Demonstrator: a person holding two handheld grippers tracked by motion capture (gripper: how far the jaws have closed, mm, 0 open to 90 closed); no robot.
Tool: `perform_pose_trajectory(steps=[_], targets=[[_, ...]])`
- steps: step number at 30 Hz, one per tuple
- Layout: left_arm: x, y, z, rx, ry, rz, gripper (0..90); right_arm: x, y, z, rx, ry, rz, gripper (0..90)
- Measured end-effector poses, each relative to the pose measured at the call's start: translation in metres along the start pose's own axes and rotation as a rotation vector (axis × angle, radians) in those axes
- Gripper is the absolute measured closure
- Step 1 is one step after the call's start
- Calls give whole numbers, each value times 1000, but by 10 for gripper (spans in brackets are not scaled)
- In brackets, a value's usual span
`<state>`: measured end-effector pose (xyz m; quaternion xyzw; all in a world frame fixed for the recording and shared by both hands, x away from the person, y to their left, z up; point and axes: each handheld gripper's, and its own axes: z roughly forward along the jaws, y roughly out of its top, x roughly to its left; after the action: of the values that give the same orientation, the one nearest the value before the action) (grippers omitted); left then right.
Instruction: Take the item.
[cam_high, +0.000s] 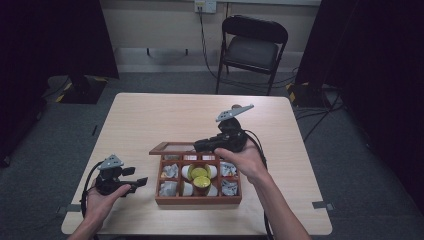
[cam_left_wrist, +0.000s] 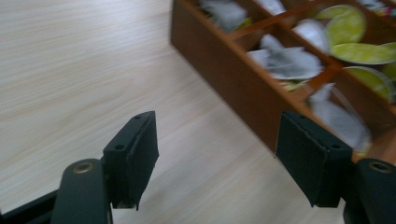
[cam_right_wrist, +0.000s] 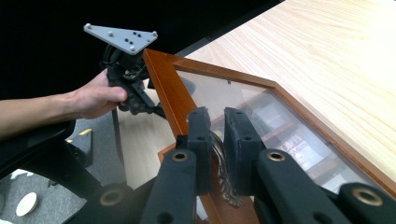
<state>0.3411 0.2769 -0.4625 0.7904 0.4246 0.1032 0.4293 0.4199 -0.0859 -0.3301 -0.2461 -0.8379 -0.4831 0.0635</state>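
A wooden tea box (cam_high: 197, 200) stands at the table's front middle, its compartments holding grey sachets (cam_high: 170, 172) and yellow-green packets (cam_high: 200, 174). Its glass lid (cam_high: 172, 148) is raised at the back. My right gripper (cam_high: 198, 146) is over the box's rear edge, and its jaws (cam_right_wrist: 217, 135) are shut on the brass latch at the lid's wooden frame (cam_right_wrist: 168, 88). My left gripper (cam_high: 142, 181) hovers left of the box, a short gap away. In its own view the jaws (cam_left_wrist: 217, 163) stand apart with bare table between them, and the box wall (cam_left_wrist: 224, 70) runs past on the right.
The light wooden table (cam_high: 150, 120) has open surface behind and to both sides of the box. A folding chair (cam_high: 252, 47) stands beyond the far edge, with cables on the floor around it. Dark curtains hang at both sides.
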Motion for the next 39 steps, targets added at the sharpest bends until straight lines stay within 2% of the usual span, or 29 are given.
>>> perform_pose_trajectory(steps=[1,3,5,9,12,17,20,22,24,26,27,31,34,39], targets=[[-3,1,0,0,-9,8,298,0,0,0,-1,1,1,813],[-9,3,1,2,0,29,342,0,0,0,0,1,2,813],[-12,5,2,5,-29,38,341,0,0,0,0,0,2,813],[-21,8,4,1,-58,77,340,-1,1,0,1,0,3,813],[-29,11,5,-14,-81,83,336,-1,2,0,0,-1,3,814],[-40,17,7,-33,-73,102,353,-1,2,0,-1,1,4,814],[-44,21,10,-22,-86,105,355,-1,2,0,-2,1,5,814],[-48,22,13,-8,-121,112,367,-1,2,0,-2,1,6,814],[-54,24,16,3,-131,139,372,-1,3,-1,-2,1,6,814],[-58,25,19,9,-153,149,372,-1,3,0,-2,0,5,814],[-61,26,21,18,-178,146,374,-1,3,0,-2,0,4,814],[-71,32,28,49,-208,187,425,-1,3,0,-1,0,4,814],[-82,38,38,73,-251,202,437,-2,4,0,-2,0,2,815],[-98,47,55,87,-287,235,411,-1,3,0,-5,-4,-5,815]])
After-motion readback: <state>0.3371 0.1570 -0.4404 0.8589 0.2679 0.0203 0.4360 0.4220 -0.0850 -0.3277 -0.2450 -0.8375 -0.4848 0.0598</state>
